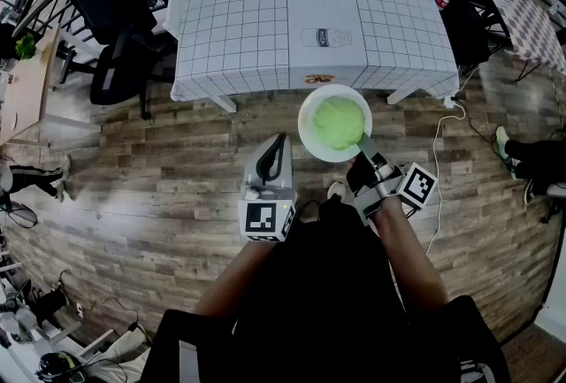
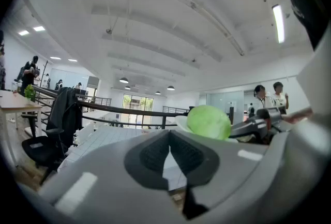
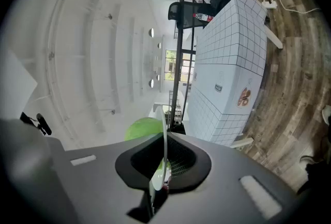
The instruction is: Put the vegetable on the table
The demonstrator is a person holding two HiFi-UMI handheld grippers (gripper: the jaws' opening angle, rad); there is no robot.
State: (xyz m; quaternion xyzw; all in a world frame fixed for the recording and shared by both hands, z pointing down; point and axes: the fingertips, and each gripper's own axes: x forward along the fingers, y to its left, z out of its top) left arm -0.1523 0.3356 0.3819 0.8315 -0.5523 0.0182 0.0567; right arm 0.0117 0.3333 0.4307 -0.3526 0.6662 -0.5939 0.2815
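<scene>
Head view: right gripper (image 1: 363, 144) fingers clamp the near rim of a white plate (image 1: 309, 126) carrying the green vegetable (image 1: 340, 122), held over the wooden floor (image 1: 177, 178), just short of the tabletop (image 1: 389, 10) edge. Left gripper (image 1: 282, 141) fingers are closed on nothing. The checked cloth (image 1: 239, 19) offers open room; its printed logos (image 1: 325, 38) are unreadable.

You wore black clothing (image 1: 336, 302), lower centre; your grey left gripper (image 1: 283, 140) and darker right gripper (image 1: 363, 145) each bore a black-and-white marker cube (image 1: 266, 220).
</scene>
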